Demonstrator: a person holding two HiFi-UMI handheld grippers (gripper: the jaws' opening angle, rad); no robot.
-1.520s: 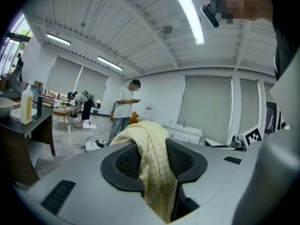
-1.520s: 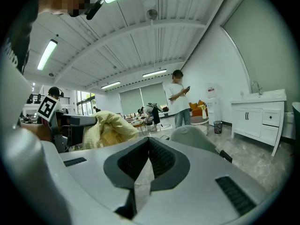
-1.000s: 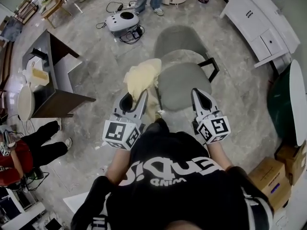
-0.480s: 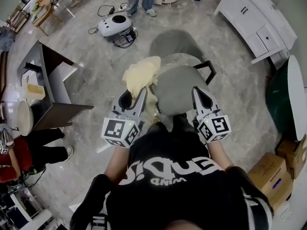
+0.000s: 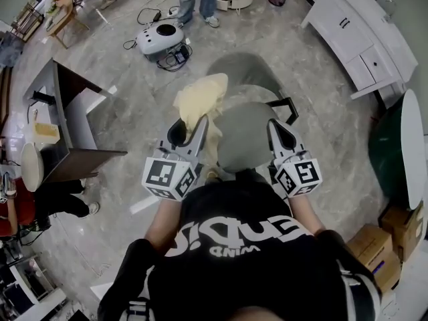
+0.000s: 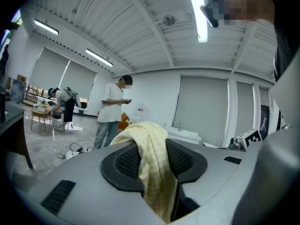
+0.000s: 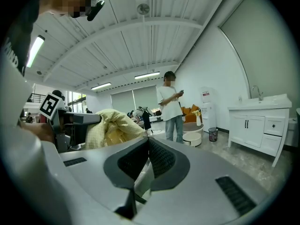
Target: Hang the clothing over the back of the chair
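Glossy grey floor (image 5: 321,112), perhaps marble; white cabinets (image 5: 354,39); 1 chair (image 5: 244,136).

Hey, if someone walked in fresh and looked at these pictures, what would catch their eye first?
The pale yellow garment, clamped in the left gripper and bunched up at the left of the grey chair in the head view. Next, that chair itself, straight ahead of the person, with the right gripper over its seat.

We see bright, even light from ceiling strips (image 6: 202,18) — a soft sheen lies on the floor (image 5: 321,112). Fisheye bends every edge; gripper views darken at the corners, foreground slightly soft.
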